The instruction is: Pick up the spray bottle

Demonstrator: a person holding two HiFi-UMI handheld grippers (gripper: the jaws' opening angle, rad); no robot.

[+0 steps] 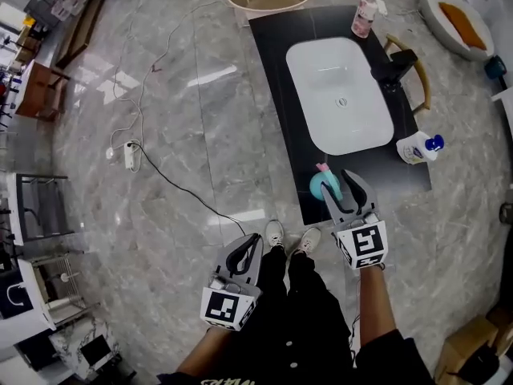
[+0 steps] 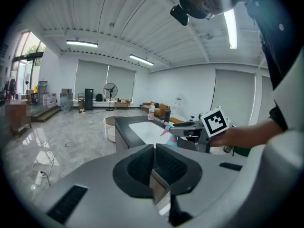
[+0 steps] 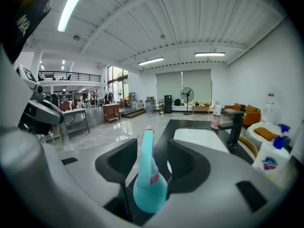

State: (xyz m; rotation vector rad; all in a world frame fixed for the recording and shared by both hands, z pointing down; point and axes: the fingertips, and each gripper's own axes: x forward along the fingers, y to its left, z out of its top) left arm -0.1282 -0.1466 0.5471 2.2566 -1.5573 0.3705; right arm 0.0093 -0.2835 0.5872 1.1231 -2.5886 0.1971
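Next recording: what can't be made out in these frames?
Head view: teal spray bottle mostly covered by the right claw; only part of its body and pink tip show.
Right gripper view: its base hidden behind the claw's own body.
Head view: labels on the white bottle with blue top and the pink bottle too small to read.

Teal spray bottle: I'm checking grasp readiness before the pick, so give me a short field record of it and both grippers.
target: teal plastic spray bottle with pink-tipped nozzle, upright
location: near end of the black countertop, short of the white sink basin
right gripper: open, fingers either side of the bottle, not pressing
left gripper: shut, empty, away from the counter
picked up: not yet
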